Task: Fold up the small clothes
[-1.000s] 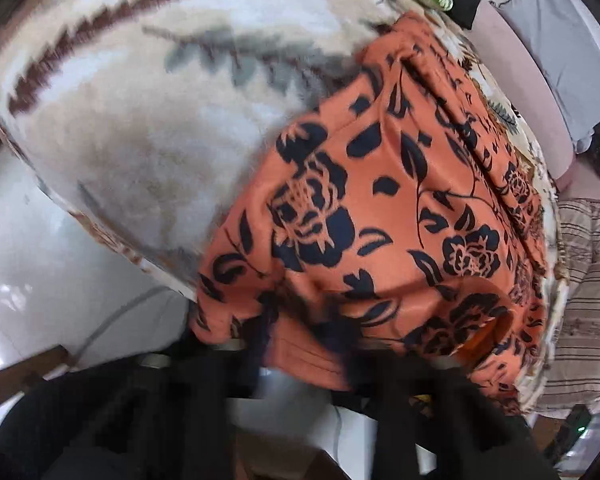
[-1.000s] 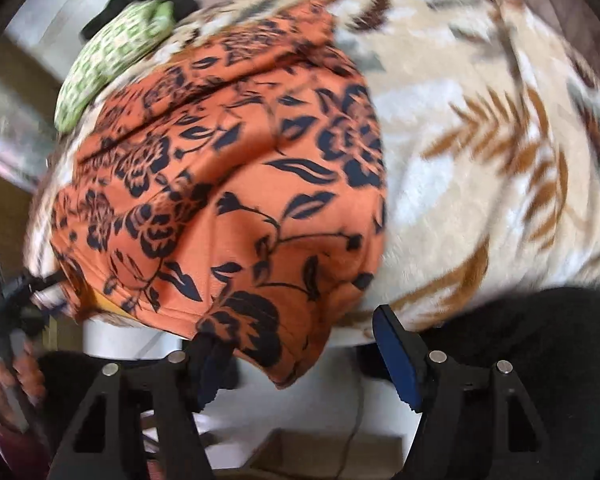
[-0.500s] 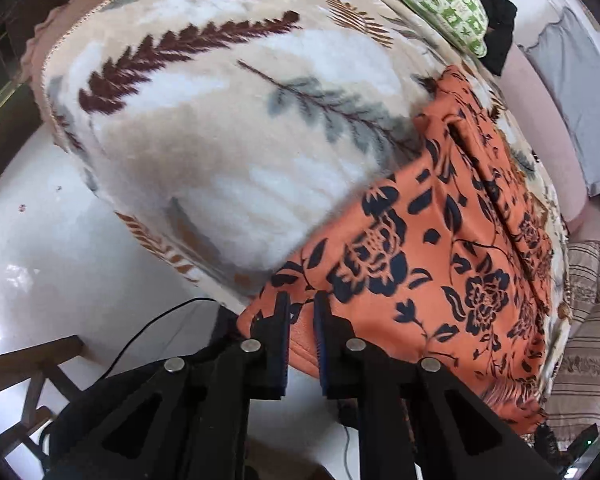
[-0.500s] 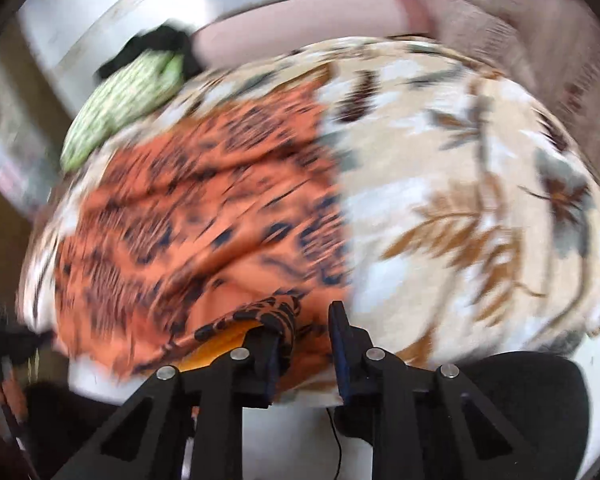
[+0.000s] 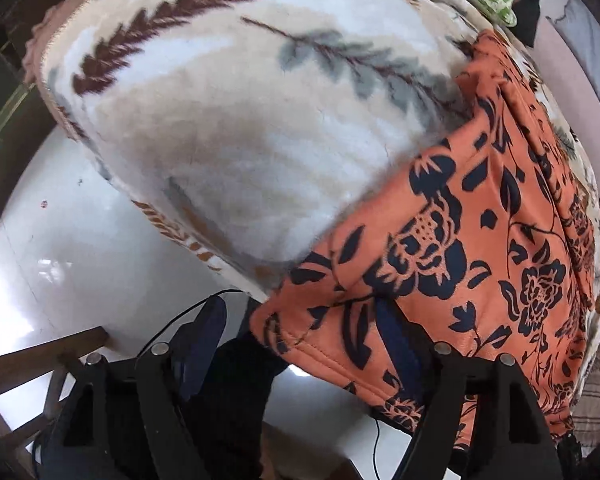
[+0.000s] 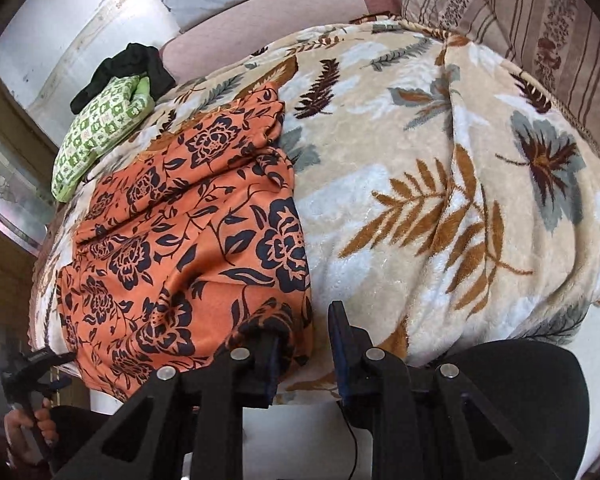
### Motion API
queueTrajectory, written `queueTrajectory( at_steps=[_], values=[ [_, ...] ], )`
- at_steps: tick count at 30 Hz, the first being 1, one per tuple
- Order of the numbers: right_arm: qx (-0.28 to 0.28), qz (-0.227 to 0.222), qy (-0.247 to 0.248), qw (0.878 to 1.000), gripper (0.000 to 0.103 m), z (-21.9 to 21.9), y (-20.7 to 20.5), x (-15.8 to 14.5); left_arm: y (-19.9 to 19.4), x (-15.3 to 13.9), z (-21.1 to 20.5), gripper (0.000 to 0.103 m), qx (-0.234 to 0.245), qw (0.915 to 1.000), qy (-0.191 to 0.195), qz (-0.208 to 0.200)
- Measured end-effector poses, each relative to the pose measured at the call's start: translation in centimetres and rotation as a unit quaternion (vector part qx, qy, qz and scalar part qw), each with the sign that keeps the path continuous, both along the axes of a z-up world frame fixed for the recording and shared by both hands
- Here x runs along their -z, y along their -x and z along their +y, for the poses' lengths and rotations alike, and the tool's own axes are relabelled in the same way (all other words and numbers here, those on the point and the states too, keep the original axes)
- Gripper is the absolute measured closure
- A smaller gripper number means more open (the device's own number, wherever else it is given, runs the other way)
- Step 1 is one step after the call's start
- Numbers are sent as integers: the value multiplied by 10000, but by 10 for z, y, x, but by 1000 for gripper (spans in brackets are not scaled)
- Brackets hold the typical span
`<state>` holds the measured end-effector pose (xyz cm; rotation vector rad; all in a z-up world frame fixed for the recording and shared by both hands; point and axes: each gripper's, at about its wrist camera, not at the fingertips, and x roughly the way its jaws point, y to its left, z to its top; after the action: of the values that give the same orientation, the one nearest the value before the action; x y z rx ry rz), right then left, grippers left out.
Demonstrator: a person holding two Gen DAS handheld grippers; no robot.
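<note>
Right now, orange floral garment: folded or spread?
Folded at least once: the orange floral garment lies as a doubled panel on the leaf-print blanket, layered edges showing at its near corner. How many folds, cannot tell.

Left gripper (image 5: 300,332), right gripper (image 6: 304,344): black angular frames, silver screws, dark-blue pads on fingers (image 6: 340,340). Bare-skinned hand (image 6: 28,432).

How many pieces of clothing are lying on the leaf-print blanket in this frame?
3 visible: the orange floral garment spread at the near edge by both grippers, the green patterned piece at the far corner, and a black item behind it. More could be hidden beneath.
</note>
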<state>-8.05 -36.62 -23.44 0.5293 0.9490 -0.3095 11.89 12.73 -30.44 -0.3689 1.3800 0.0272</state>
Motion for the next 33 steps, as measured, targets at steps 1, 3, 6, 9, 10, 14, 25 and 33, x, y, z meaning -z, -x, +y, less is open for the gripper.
queueTrajectory(
  at_steps=[1, 3, 6, 9, 10, 14, 25, 33],
  values=[
    [-1, 18, -43, 10000, 80, -1, 0, 1, -2, 2, -4, 26, 81, 9998, 175, -32],
    [-7, 34, -83, 10000, 80, -1, -1, 3, -2, 7, -8, 26, 234, 9987, 458, -39],
    [-41, -25, -118, 9999, 80, 0, -2, 0, 0, 10, -6, 55, 275, 9970, 727, -56],
    [-51, -159, -194, 9997, 80, -1, -2, -6, 5, 5, -5, 86, 382, 9945, 966, -166],
    [-44, -237, -278, 9993, 80, -3, -2, -9, 6, 2, -6, 92, 447, 9931, 1073, -181],
    [30, -447, -633, 9970, 80, -12, -6, -20, 6, -21, -6, 95, 655, 9826, 1702, -337],
    [20, -1225, -769, 9895, 80, -32, -68, -79, -49, -116, -1, 96, 772, 9594, 2376, -1308],
    [126, -1463, -654, 9870, 80, -37, -88, -93, -27, -81, 17, 38, 434, 9871, 1334, -773]
  ],
)
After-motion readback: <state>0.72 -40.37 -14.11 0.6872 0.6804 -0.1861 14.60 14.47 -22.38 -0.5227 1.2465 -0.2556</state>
